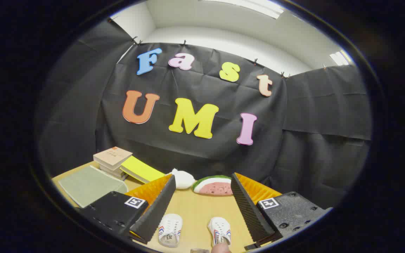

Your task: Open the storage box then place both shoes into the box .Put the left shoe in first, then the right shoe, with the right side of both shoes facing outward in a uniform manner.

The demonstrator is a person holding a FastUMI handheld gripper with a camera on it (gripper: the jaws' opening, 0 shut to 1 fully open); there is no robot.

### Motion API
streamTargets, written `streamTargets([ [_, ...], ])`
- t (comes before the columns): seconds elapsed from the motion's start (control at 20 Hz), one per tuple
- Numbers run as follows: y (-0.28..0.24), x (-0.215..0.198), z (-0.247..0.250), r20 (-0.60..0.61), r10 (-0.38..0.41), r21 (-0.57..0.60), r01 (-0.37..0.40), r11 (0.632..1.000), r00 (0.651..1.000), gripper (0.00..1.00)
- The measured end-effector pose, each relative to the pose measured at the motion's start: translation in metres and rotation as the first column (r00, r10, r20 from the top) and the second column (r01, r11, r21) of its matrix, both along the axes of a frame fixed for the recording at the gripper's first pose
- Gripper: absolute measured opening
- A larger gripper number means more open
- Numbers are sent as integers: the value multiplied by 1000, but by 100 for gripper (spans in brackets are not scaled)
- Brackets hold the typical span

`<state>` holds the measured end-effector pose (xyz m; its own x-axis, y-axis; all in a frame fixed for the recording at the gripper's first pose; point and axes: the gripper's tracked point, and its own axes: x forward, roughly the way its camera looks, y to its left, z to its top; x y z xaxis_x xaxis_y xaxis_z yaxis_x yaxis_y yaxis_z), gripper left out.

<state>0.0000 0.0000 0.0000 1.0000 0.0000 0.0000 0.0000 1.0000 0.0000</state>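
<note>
The gripper (202,207) is hovering with its fingers spread wide, gripping nothing. Between them, two white shoes (170,229) (219,230) are lying side by side on the wooden table (195,207). Farther off, a watermelon-slice toy (213,185) is resting, with stacked books (113,160) sitting far left.

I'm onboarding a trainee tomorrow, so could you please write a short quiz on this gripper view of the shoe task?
1. True or false: the gripper is shut on a shoe.
2. What lies on the table between the fingers?
A. two white shoes
B. a storage box
C. a book
3. Fill in: beyond the fingers, beside the white soft item, lies a ____ slice toy.

Key:
1. False; the fingers stand open, touching nothing.
2. A: left white shoe, right white shoe.
3. Watermelon.
</note>
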Motion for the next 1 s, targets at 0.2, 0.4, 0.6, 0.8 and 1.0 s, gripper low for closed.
streamTargets([
  [0.2,5,-1,1,12,19,6,-19,1000,1000,100],
  [0.4,8,1,4,23,36,1,-36,999,999,100],
  [0.6,14,4,9,36,54,6,-54,999,998,100],
  [0.8,21,6,12,41,86,10,-87,996,995,100],
  [1.0,27,5,15,48,109,12,-110,994,993,100],
])
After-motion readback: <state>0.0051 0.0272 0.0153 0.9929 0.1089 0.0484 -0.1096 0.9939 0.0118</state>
